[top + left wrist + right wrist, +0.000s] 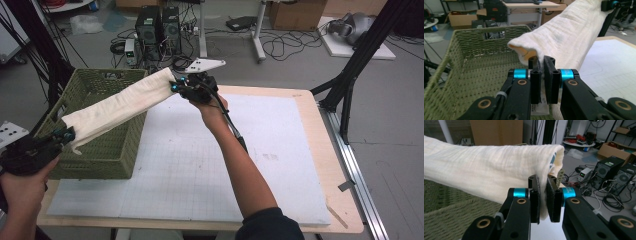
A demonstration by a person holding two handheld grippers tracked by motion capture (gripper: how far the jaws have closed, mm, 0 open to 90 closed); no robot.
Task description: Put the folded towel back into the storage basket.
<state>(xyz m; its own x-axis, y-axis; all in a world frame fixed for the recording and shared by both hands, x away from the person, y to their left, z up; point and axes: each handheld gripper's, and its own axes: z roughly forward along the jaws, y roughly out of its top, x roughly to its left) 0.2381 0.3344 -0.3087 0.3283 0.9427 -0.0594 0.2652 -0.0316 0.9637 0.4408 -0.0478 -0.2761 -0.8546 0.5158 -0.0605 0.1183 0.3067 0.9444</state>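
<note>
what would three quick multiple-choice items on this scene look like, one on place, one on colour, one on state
1. Where is the folded cream cloth?
A. flat on the white mat
B. stretched in the air over the woven basket's rim
C. on the floor

2. What colour is the woven plastic basket?
A. olive green
B. red
C. blue

3. How do the left tongs and right tongs stand?
A. both wide open
B. one open, one shut
C. both shut on the cloth

Answers:
1 B, the high view shows it spanning from one gripper to the other above the basket.
2 A, its weave is green in every view.
3 C, each gripper view shows cloth pinched between the pads.
</note>
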